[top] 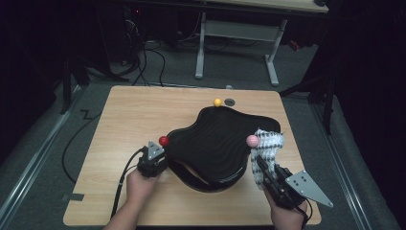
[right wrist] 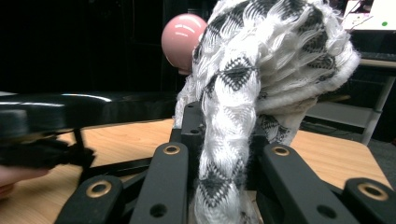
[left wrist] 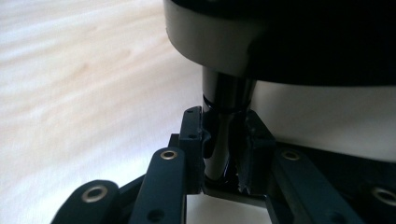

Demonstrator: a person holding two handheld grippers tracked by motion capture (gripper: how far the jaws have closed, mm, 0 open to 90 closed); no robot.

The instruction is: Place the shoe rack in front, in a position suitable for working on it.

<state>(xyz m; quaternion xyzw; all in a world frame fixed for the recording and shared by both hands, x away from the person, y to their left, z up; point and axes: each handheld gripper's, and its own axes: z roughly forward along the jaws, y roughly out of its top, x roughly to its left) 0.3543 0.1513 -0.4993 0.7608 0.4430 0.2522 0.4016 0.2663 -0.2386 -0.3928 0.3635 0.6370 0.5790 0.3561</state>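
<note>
1. Left gripper [top: 154, 158], as I see it from the high view, sits at the near-left edge of the black wavy tray [top: 218, 143], just below the red ball [top: 163, 141]
2. Through the left gripper view my jaws are pinched on a dark upright post [left wrist: 224, 135] that rises into the pale underside of the tray; both pads press against it
3. My right gripper [top: 268, 173] is at the tray's right edge, its jaws pressed together on a black-and-white knitted cloth [top: 268, 146]
4. From the right gripper view the cloth [right wrist: 252, 93] runs up out of the jaws and drapes in a bunch, with the pink ball [right wrist: 183, 36] touching its left side
5. From above, the pink ball [top: 252, 140] sits on the tray's right rim, right against the cloth
6. I see a yellow ball [top: 217, 102] at the tray's far edge, with a small dark disc [top: 230, 102] just beside it on the wooden table [top: 129, 124]
7. My tray stands at the middle of the table, between the two grippers
</note>
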